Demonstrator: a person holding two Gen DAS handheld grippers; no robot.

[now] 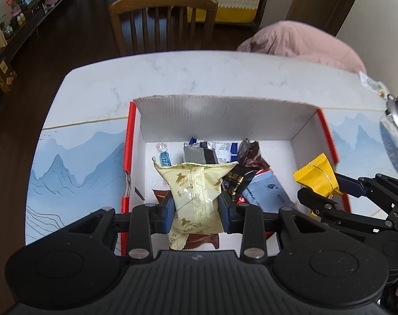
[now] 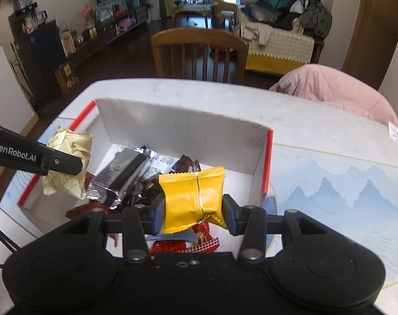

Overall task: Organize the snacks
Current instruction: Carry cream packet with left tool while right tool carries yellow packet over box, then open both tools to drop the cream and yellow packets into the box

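Left wrist view: left claw (image 1: 196, 207) clamped on pale yellow snack packet (image 1: 196, 186), blue pads pressed against both sides, packet held above open white box (image 1: 225, 115) with red outer edges. Box floor strewn with wrapped snacks, among them silver packet (image 1: 199, 155) and light blue packet (image 1: 270, 189). Right claw (image 1: 327, 189) at right edge, above box wall, gripping yellow snack packet (image 1: 317, 176). Box set on marble surface (image 1: 172, 78) with mountain-print mat (image 1: 75, 162).

Right wrist view: right claw (image 2: 193, 210) closed on yellow snack packet (image 2: 193, 199), held over near right part of box (image 2: 186, 131). Left claw at left edge, fingertips hidden, pale yellow snack packet (image 2: 67, 162) in its grip over box's left side. Wooden chair (image 2: 199, 52) behind surface.
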